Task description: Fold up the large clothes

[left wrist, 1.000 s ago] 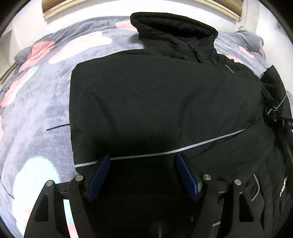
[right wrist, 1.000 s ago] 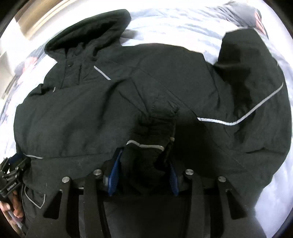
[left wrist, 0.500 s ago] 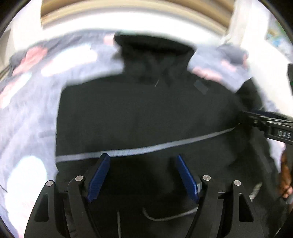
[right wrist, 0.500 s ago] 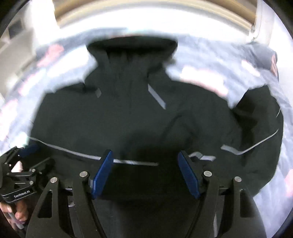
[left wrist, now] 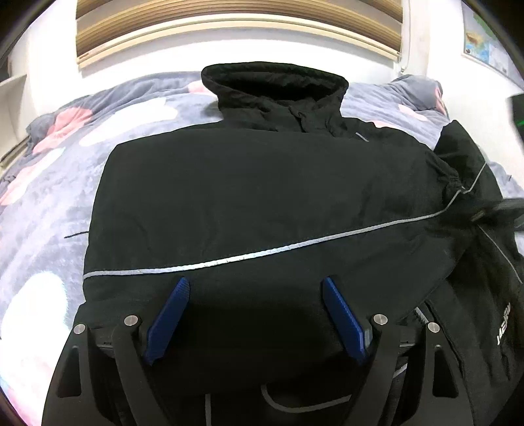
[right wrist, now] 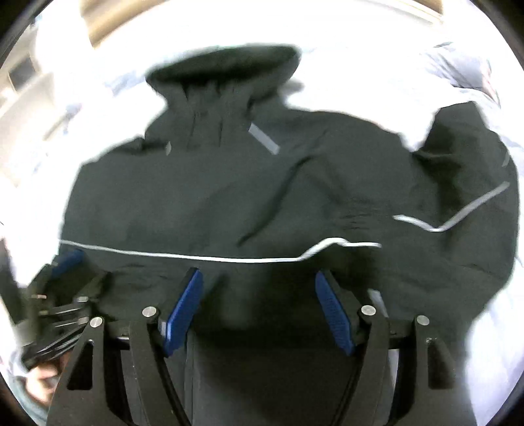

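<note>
Blurred and cut-off parts

The right wrist view is smeared: the left gripper at its left edge shows only as streaks. The black jacket runs off the bottom edge, its hem hidden, its small white lettering unreadable.

I am in a bedroom of a home. Below my jaws lies a bed under a grey fleece blanket printed with pink and white patches, bunched up at its far corners. Behind it stands a white wall with a slatted blind drawn over a window. A map hangs at the right. A black jacket is spread on the blanket.
</note>
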{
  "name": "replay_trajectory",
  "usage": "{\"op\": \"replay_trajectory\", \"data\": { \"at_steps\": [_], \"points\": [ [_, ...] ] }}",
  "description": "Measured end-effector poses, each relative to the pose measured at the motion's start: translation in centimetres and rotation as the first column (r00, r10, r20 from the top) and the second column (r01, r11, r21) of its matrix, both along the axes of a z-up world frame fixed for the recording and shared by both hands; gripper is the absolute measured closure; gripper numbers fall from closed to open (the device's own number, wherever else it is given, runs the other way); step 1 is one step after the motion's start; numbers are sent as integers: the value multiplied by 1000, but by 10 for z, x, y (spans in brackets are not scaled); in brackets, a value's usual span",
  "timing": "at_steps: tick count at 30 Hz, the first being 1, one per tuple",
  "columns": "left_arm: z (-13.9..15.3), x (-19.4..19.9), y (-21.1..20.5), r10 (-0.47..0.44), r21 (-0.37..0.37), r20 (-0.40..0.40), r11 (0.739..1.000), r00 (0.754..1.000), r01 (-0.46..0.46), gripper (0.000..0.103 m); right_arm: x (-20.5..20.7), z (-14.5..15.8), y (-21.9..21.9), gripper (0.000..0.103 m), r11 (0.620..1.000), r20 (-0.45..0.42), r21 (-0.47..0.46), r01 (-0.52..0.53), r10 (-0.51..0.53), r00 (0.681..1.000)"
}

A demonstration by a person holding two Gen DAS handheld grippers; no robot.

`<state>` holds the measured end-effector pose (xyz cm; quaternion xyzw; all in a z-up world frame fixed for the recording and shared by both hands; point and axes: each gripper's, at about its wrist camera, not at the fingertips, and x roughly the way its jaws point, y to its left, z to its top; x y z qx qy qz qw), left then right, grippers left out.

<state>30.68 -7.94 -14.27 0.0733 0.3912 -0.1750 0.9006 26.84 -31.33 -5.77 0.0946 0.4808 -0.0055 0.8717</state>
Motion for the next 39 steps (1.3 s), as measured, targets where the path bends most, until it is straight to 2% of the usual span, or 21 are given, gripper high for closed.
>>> {"op": "replay_trajectory", "data": {
  "at_steps": [4, 8, 11, 13, 17, 18, 21, 25, 31, 35, 39],
  "points": [
    [-1, -3, 1, 0, -7, 3, 1000, 1000, 0, 19, -27, 37, -62, 30, 995, 58, -24, 93, -91, 994],
    [-2, -6, 4, 1, -16, 8, 1000, 1000, -1, 18, -44, 43, -136, 29, 974, 41, -85, 212, -209, 977],
    [-3, -6, 4, 1, -20, 12, 1000, 1000, -1, 18, -50, 42, -188, 29, 952, 40, -90, 291, -289, 957],
    [-4, -5, 3, 2, -23, 14, 1000, 1000, -2, 17, -51, 41, -235, 29, 926, 64, -96, 365, -360, 931],
    [-5, -4, 2, 5, -27, 18, 1000, 1000, -4, 16, -57, 34, -314, 27, 854, 161, -100, 511, -493, 855],
    [-6, -3, 2, 6, -25, 20, 1000, 1000, -5, 16, -58, 25, -338, 27, 833, 152, -75, 548, -534, 832],
    [-7, -3, 1, 8, -24, 24, 1000, 1000, -7, 15, -49, 1, -383, 27, 815, 106, 20, 580, -578, 809],
    [-8, -3, 2, 9, -35, 28, 999, 1000, -8, 14, -31, -13, -411, 27, 805, 109, 59, 590, -593, 798],
    [-9, -2, 2, 9, -34, 29, 999, 1000, -8, 14, 11, -34, -436, 27, 792, 98, 34, 609, -609, 787],
    [-9, -2, 3, 10, -35, 31, 999, 999, -9, 13, 19, -46, -453, 27, 776, 85, 64, 627, -631, 771],
    [-9, -1, 3, 10, -37, 32, 999, 999, -9, 13, 34, -53, -462, 27, 780, 80, 92, 619, -626, 776]
  ]
}}
